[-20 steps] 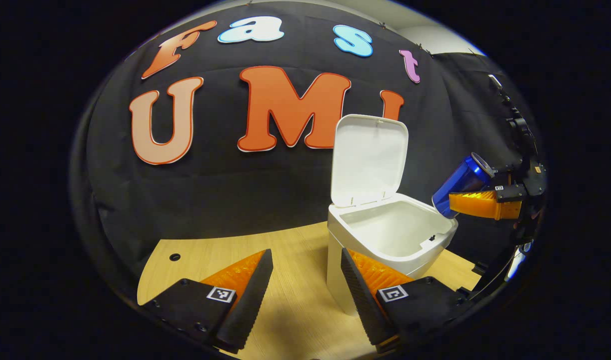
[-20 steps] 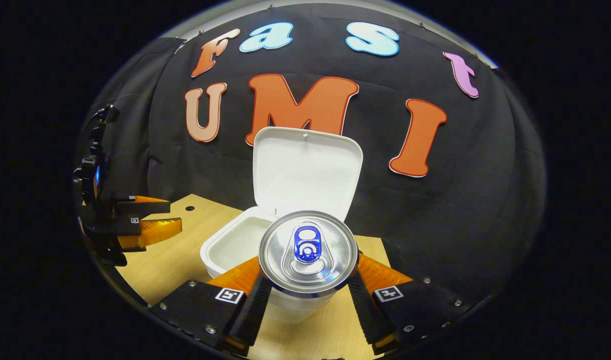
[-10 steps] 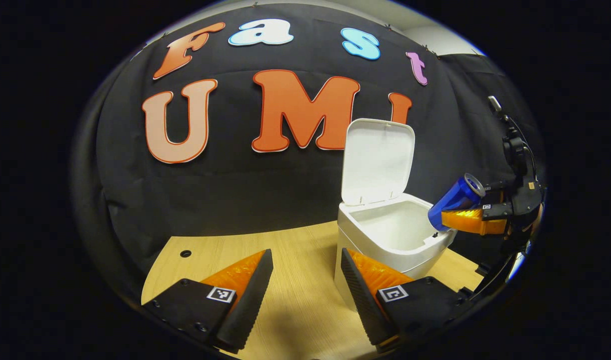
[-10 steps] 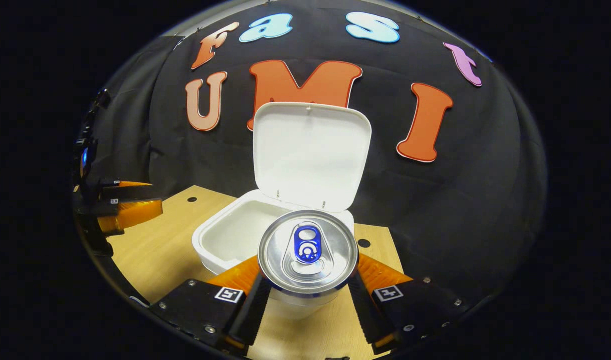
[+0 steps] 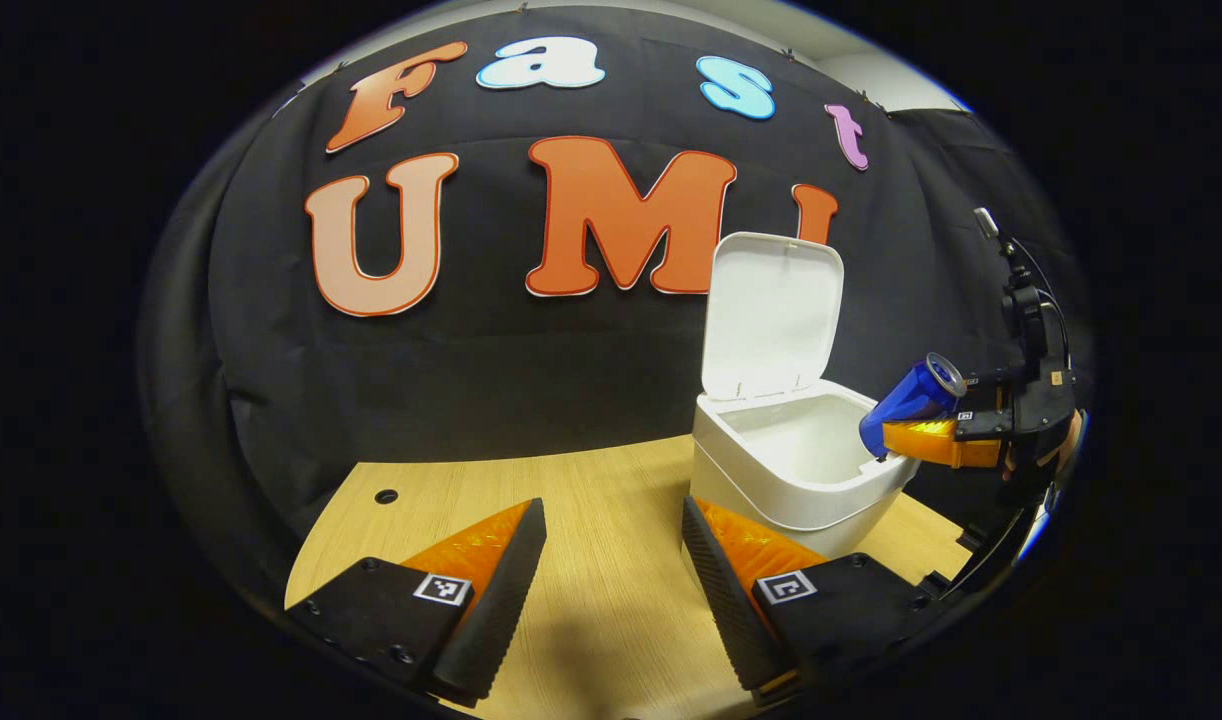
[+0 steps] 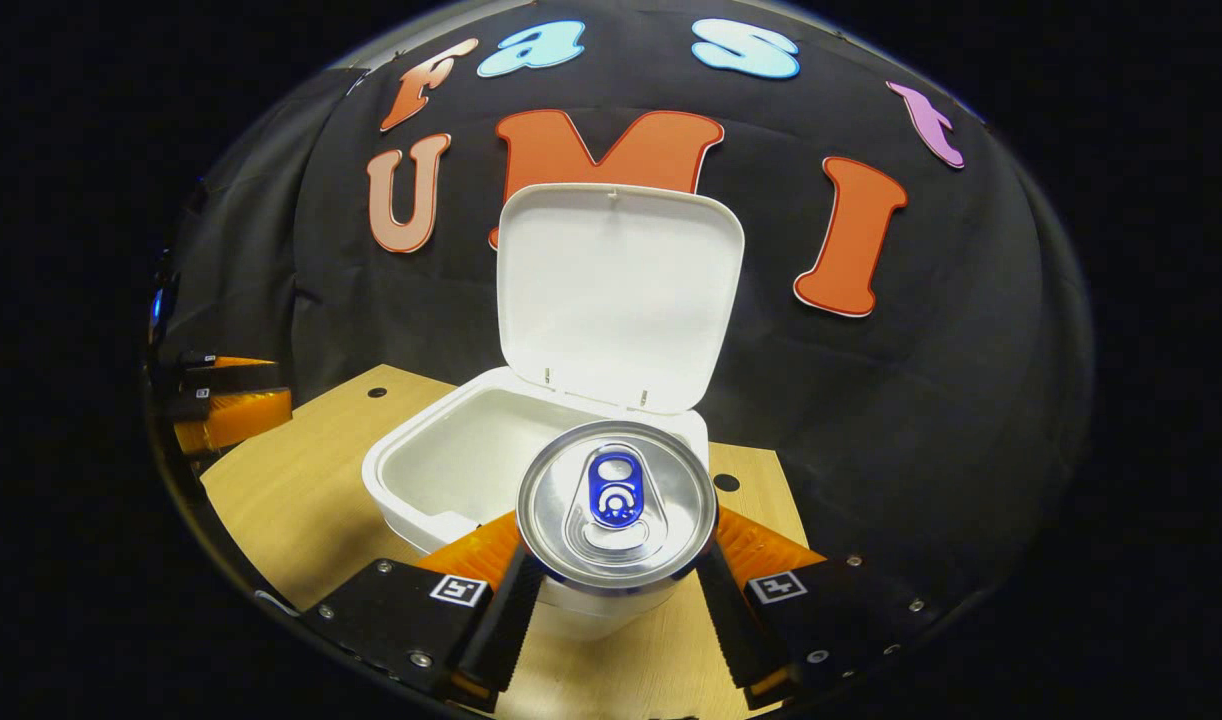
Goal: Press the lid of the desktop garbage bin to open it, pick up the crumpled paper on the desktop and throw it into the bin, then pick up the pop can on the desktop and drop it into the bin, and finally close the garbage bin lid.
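Step in hand, by judgement: dropping the blue aluminium pop can (image 6: 617,503) into the white plastic desktop garbage bin (image 6: 423,510). Best carried further over the opening before release; can tilted at the near rim (image 5: 876,478), so risk of glancing off. Hinged white lid (image 6: 619,292) upright, clear of the path. Right gripper (image 6: 617,590) pinching the can on both sides. Left gripper (image 5: 611,580) spread wide, holding nothing, above the light wooden desktop (image 5: 581,520), beside the bin.
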The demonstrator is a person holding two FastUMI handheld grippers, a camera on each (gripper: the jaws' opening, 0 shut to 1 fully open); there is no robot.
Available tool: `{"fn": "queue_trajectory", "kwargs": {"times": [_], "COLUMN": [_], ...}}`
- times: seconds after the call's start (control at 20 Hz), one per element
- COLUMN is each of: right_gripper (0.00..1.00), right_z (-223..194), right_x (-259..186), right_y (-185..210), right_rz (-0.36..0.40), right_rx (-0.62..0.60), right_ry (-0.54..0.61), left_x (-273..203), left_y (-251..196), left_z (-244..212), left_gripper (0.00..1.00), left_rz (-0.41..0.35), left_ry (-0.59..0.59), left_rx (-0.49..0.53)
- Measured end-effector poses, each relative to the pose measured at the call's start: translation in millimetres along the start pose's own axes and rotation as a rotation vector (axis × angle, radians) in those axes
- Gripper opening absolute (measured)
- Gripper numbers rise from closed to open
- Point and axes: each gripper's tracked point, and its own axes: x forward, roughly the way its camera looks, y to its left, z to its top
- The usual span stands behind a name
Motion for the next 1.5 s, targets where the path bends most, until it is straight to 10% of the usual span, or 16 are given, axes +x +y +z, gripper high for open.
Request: {"fn": "queue_trajectory", "kwargs": {"times": [0.9, 1.5], "right_gripper": [0.86, 0.89], "right_z": [0.8, 112.9], "right_x": [2.3, 7.1], "right_y": [-3.0, -3.0], "right_rz": [-0.051, -0.055], "right_rx": [0.007, -0.035], "right_ry": [0.026, -0.149], "left_x": [6.3, 1.8], "left_y": [22.5, 65.8], "left_z": [-7.9, -12.4], "left_gripper": [0.88, 0.88], "left_rz": [-0.012, 0.059], "left_ry": [0.019, 0.017], "left_rx": [-0.021, -0.046]}}
